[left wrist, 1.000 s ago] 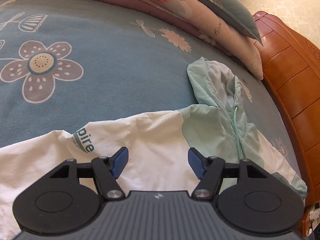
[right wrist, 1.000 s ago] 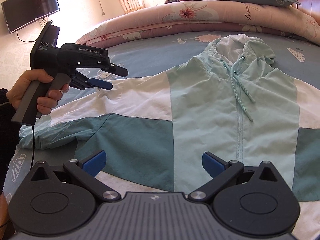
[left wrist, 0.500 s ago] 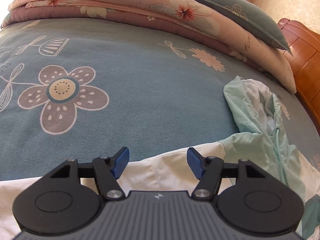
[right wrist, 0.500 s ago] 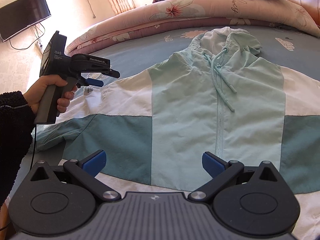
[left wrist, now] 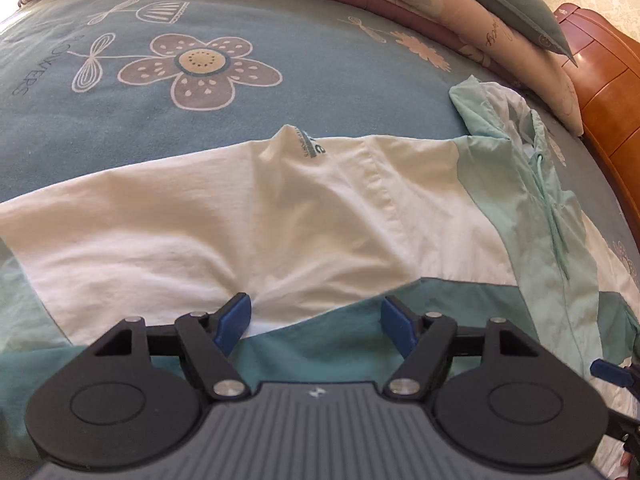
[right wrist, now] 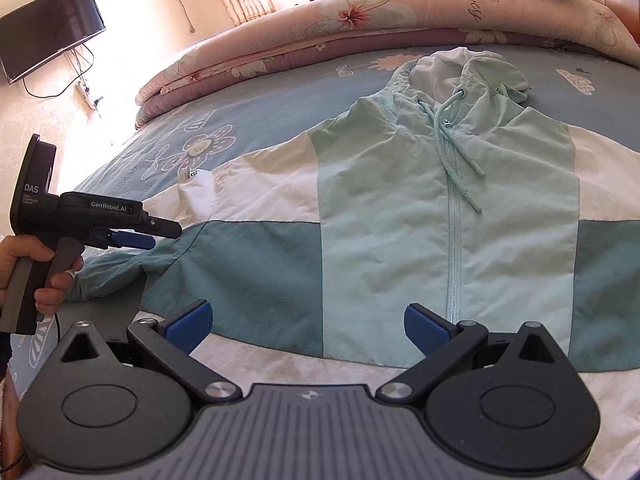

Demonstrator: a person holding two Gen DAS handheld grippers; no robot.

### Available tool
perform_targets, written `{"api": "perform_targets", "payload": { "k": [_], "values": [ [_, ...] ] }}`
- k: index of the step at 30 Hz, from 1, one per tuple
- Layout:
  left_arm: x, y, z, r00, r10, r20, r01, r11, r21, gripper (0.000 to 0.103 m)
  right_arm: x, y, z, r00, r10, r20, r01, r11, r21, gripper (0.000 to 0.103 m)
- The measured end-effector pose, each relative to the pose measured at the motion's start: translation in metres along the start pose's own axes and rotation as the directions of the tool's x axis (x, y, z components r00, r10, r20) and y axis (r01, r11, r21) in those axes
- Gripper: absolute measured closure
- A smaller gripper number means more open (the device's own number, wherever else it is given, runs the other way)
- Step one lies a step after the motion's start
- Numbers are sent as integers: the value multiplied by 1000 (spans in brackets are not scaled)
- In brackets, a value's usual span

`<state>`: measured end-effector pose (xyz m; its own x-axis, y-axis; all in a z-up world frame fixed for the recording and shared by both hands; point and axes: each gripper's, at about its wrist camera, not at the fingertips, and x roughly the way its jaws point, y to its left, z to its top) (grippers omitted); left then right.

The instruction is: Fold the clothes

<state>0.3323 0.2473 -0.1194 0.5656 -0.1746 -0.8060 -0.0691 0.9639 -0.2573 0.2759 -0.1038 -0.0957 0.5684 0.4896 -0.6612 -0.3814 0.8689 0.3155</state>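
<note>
Left wrist view: the left gripper [left wrist: 316, 322], black with blue pads, hovers over the sleeve of a thin hooded zip jacket [left wrist: 360, 208] in panels of white, pale mint and darker teal. Its jaws are opening, and no fabric is pinched between them. The jacket lies front-up on a blue bedsheet printed with large flowers [left wrist: 280, 92]. The white sleeve panel is wrinkled, with a small raised fold carrying a teal printed logo near its upper edge.

Right wrist view: the right gripper [right wrist: 308, 324] stands wide apart with nothing between its pads, above the jacket's lower hem. The jacket is spread flat, zip closed, its drawstring trailing down the chest and its hood crumpled toward a folded pink floral quilt [right wrist: 360, 32]. At the left, a hand [right wrist: 24, 264] holds the left gripper beside the teal sleeve.
</note>
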Motion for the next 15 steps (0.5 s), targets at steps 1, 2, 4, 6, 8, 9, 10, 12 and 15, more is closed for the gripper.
{"api": "perform_targets", "payload": {
  "k": [1, 2, 4, 6, 8, 9, 10, 12, 15],
  "values": [
    [-11, 0, -6, 999, 18, 30, -19, 999, 31, 31, -2, 2, 0, 1000, -3, 2, 3, 1000, -10, 0],
    [-21, -1, -12, 998, 36, 60, -40, 997, 61, 31, -5, 4, 0, 1000, -7, 5, 7, 1000, -18, 0],
    [-42, -3, -26, 990, 69, 121, -86, 986, 142, 31, -10, 8, 0, 1000, -16, 12, 16, 999, -31, 0],
    [-63, -7, -42, 979, 96, 182, -139, 961, 240, 31, -14, 10, 0, 1000, -16, 16, 16, 1000, -27, 0],
    [-73, -14, -63, 973, 122, 195, -185, 919, 347, 30, -17, 13, -1, 1000, -12, 17, 12, 1000, -22, 0],
    [-78, -17, -73, 970, 133, 203, -206, 894, 399, 29, -18, 15, -1, 1000, -8, 16, 9, 1000, -23, 0],
    [-81, -19, -83, 967, 139, 213, -222, 872, 437, 28, -19, 17, -1, 1000, -5, 15, 6, 1000, -25, 0],
    [-80, -22, -99, 954, 175, 242, -277, 821, 499, 28, -21, 24, -3, 1000, 3, 13, -2, 999, -34, 0],
    [-61, -21, -108, 910, 283, 303, -409, 732, 545, 28, -24, 34, -5, 1000, 14, 10, -13, 998, -59, 0]
  ]
}}
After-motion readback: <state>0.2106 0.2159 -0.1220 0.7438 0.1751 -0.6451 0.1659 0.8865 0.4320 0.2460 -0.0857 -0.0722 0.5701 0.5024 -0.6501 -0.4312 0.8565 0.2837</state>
